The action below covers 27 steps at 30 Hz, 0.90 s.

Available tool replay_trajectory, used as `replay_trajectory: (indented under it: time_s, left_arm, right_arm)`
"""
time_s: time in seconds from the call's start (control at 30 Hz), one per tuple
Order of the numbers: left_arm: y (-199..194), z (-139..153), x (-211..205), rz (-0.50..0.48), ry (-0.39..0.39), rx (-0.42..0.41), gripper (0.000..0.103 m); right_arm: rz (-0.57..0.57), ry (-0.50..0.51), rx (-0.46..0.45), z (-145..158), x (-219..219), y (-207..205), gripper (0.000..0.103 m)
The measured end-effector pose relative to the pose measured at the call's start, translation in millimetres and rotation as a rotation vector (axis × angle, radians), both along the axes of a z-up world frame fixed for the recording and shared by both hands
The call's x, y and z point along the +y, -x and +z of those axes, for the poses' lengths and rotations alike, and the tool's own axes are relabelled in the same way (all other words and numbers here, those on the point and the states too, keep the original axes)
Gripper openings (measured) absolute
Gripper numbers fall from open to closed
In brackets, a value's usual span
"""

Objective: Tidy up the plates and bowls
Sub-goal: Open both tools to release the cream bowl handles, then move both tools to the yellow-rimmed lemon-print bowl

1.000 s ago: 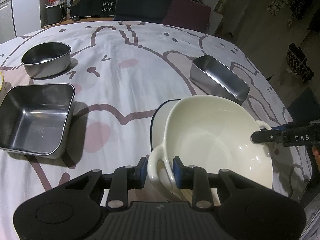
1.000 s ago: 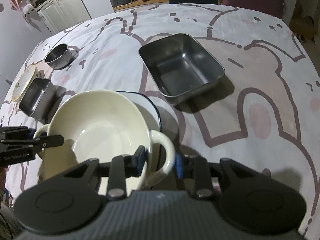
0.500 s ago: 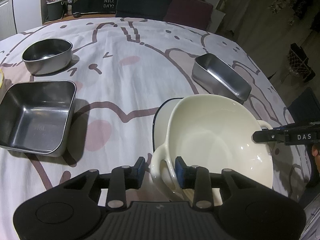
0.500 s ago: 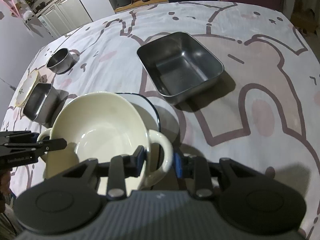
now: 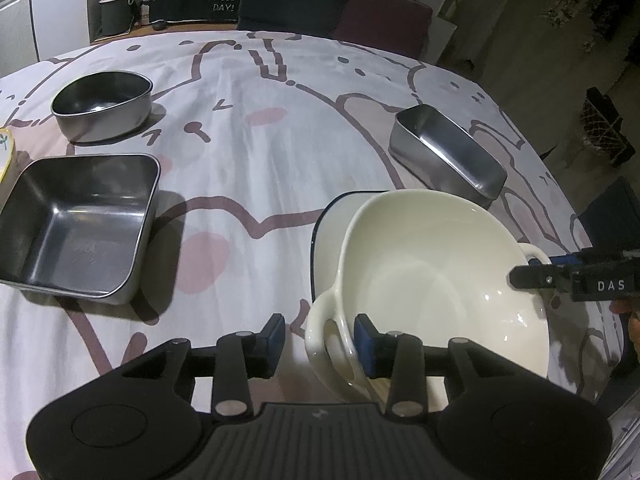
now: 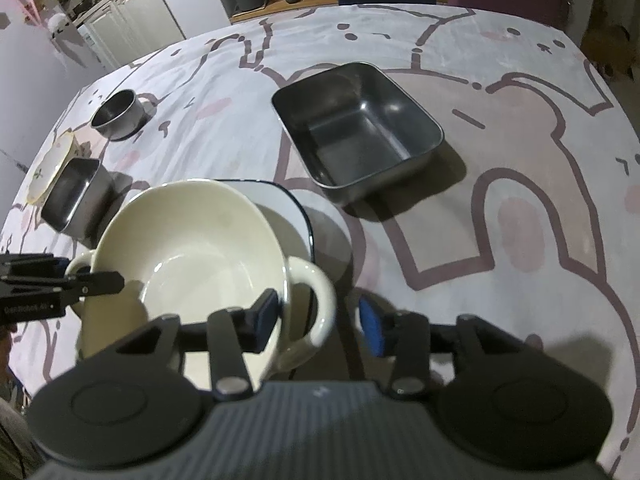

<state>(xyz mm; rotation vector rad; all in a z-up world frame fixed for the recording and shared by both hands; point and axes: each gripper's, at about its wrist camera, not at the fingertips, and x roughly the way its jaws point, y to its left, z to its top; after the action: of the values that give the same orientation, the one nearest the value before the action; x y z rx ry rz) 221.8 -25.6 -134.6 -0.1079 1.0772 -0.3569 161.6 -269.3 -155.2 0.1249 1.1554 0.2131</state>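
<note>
- A cream two-handled ceramic bowl is seen sitting tilted inside a white dish with a dark blue rim, on a table covered by a cartoon-printed cloth.
- The left gripper is placed around the bowl's near handle; its jaws have just been opening, and a clear gap is seen between the outer blue pad and the handle, so the handle is no longer clamped.
- The right gripper is placed around the opposite handle; its jaws have likewise just been opening, with the outer pad standing well off the handle.
- A square steel container and a round steel bowl are seen to the left, well apart from the cream bowl.
- A rectangular steel tray is set beyond the dish.
- A floral plate is seen leaning against the far side of the square container.
</note>
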Motion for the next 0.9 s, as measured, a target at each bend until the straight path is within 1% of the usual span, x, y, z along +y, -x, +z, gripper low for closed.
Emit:
replay_trajectory:
  time_s: [0.03, 0.07, 0.1, 0.2, 0.27, 0.3, 0.33, 0.4, 0.5, 0.6, 0.8, 0.9]
  left_arm:
    - [-0.1, 0.6, 0.3, 0.005, -0.003, 0.002, 0.046]
    - [0.6, 1.5, 0.9, 0.008, -0.004, 0.000, 0.056]
    - [1.5, 3.1, 1.2, 0.012, -0.002, -0.006, 0.067]
    - [4.9, 9.8, -0.2, 0.005, 0.007, -0.024, 0.073]
    - [7.8, 13.9, -2.8, -0.009, 0.017, -0.031, 0.078]
    - [9.2, 15.3, -4.4, -0.013, 0.018, -0.036, 0.080]
    - [10.4, 16.9, -6.0, -0.019, 0.018, -0.041, 0.081]
    - [12.6, 19.6, -8.0, -0.027, 0.016, -0.048, 0.086]
    - [16.0, 24.8, -8.8, -0.030, 0.024, -0.060, 0.096]
    - [20.6, 33.5, -7.3, -0.026, 0.027, -0.089, 0.101]
    - [28.5, 60.9, 6.7, 0.009, 0.050, -0.170, 0.103]
    - [29.5, 80.4, 22.8, 0.065, 0.078, -0.225, 0.103]
  right_arm:
    - [0.004, 0.003, -0.002, -0.3, 0.3, 0.8, 0.056]
    - [0.007, 0.005, -0.004, -0.7, 0.2, 1.9, 0.059]
    - [0.009, 0.005, -0.001, -0.8, -0.1, 2.5, 0.064]
    - [0.021, -0.008, -0.004, -0.3, -2.4, 6.7, 0.080]
    - [0.024, -0.002, -0.023, 1.9, -2.5, 9.7, 0.082]
    - [0.023, -0.004, -0.027, 3.1, -3.5, 10.6, 0.085]
    - [0.021, -0.008, -0.031, 4.3, -4.0, 11.6, 0.092]
    - [0.025, -0.009, -0.048, 7.7, -3.8, 14.0, 0.100]
    - [0.030, 0.004, -0.078, 13.1, -1.8, 18.0, 0.102]
    - [0.036, 0.006, -0.111, 20.7, 0.4, 22.0, 0.102]
    - [0.040, 0.003, -0.223, 46.5, 8.3, 28.6, 0.103]
    - [0.031, -0.008, -0.279, 62.3, 14.8, 26.4, 0.103]
